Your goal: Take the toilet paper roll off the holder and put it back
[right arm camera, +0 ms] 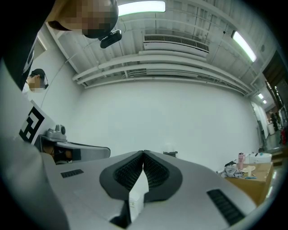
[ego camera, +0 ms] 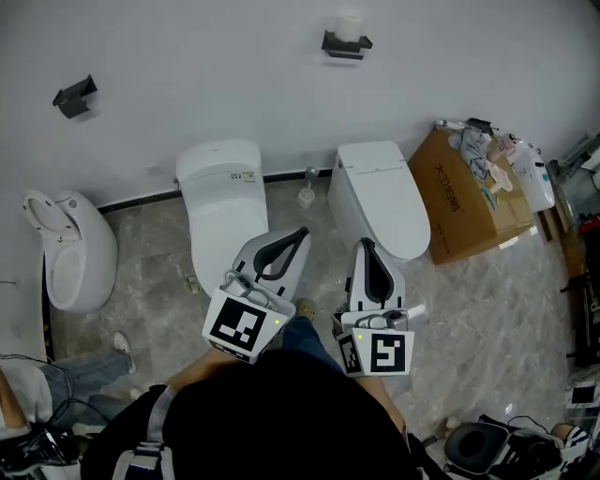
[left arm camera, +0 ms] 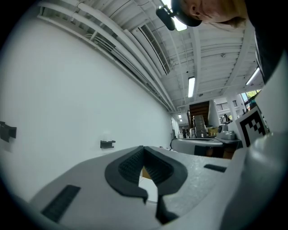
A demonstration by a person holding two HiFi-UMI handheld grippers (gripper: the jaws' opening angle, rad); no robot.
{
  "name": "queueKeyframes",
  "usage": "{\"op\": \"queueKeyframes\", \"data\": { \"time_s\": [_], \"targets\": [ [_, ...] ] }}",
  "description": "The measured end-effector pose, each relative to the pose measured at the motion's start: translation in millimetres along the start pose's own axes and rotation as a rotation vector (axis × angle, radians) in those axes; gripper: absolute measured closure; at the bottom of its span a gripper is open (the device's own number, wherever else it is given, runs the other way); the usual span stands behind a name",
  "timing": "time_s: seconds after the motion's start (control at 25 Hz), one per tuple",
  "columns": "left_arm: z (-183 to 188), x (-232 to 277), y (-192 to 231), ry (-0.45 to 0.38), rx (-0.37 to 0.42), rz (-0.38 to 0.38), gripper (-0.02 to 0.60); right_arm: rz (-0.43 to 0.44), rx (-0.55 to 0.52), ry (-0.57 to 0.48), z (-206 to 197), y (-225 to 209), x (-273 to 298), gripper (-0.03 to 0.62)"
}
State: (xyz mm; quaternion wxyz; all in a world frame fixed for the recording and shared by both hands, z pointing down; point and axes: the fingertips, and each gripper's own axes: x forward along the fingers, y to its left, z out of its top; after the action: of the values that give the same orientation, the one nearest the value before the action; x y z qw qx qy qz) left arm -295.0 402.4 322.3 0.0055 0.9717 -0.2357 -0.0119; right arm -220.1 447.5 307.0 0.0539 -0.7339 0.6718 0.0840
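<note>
With the jaws of your left gripper (ego camera: 296, 234) and right gripper (ego camera: 365, 246) closed on nothing, well apart from the toilet paper roll (ego camera: 350, 25) atop its wall holder (ego camera: 345, 45), arriving unopened could knock it off.

1. Box (ego camera: 464, 202): dark print on its side, a logo and a row of characters, too small to read.
2. Toilet (ego camera: 220, 211): a small label (ego camera: 246, 175) sits on the tank's edge; its print cannot be read.
3. Left gripper (ego camera: 302, 232): the left marker (ego camera: 236, 325) on its cube is a black-and-white square pattern, with no letters or digits.
4. Right gripper (ego camera: 364, 243): the right marker (ego camera: 389, 352) on its cube is likewise a black-and-white pattern, with no letters or digits.
5. No word, brand or number can be read in any view.
</note>
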Motion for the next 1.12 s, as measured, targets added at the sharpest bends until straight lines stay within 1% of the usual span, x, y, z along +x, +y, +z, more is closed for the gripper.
{"op": "queueKeyframes", "data": {
  "time_s": [0.16,0.32,0.64,0.8,0.96,1.12],
  "targets": [
    [6,27,9,-0.023,0.023,0.004,0.575,0.006,-0.005,-0.004,-1,-20,22,0.571],
    [3,54,14,-0.014,0.001,0.021,0.575,0.013,-0.004,-0.007,-7,-44,42,0.571],
    [8,114,28,-0.014,-0.003,0.062,0.575,0.053,0.001,-0.002,-14,-90,89,0.571],
    [12,146,36,-0.031,0.013,0.088,0.575,0.084,0.007,0.000,-17,-113,114,0.571],
    [11,175,42,-0.038,0.047,0.111,0.575,0.114,0.010,-0.008,-22,-134,137,0.571],
    [10,198,45,-0.028,0.017,0.143,0.575,0.147,0.022,0.000,-29,-151,155,0.571]
  ]
}}
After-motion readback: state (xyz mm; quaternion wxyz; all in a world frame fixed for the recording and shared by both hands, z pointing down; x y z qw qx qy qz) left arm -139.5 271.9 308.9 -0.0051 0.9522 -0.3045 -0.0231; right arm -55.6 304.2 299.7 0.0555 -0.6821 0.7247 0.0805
